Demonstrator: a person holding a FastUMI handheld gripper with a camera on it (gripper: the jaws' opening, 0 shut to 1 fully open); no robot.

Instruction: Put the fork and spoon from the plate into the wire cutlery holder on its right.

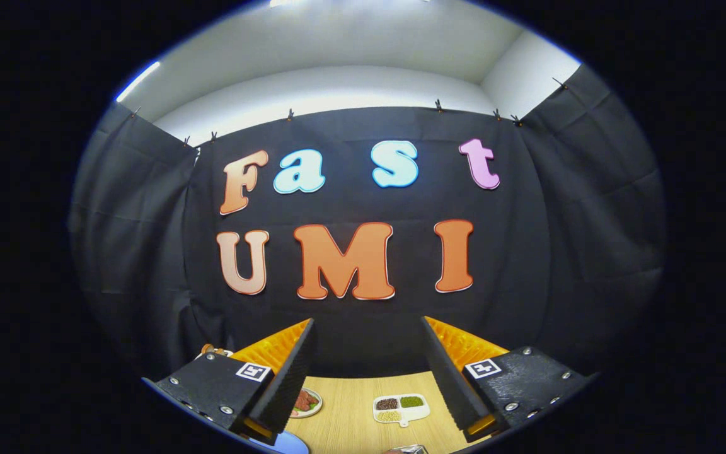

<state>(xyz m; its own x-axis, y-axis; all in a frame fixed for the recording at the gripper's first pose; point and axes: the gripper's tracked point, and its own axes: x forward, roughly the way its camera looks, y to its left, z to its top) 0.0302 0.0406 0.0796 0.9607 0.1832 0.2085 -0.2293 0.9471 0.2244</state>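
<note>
My hand-held gripper (369, 372) was held level, fingers spread wide with nothing between them. Just below them I saw a blue plate edge (287, 444) and a metal piece (408, 449), maybe the wire holder, but I could not tell. Fork and spoon were hidden, so progress was unclear. Further on the counter (350, 416) stood a dish of red food (305, 402) and a divided tray of beans (401, 408), not blocking.

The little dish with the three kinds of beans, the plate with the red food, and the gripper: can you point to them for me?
Divided dish (401, 408), gripper view: on its middle, between the fingers.
Plate (307, 403), gripper view: on its red food, beside the left finger.
Gripper (369, 394), gripper view: midway between the open fingertips.
</note>
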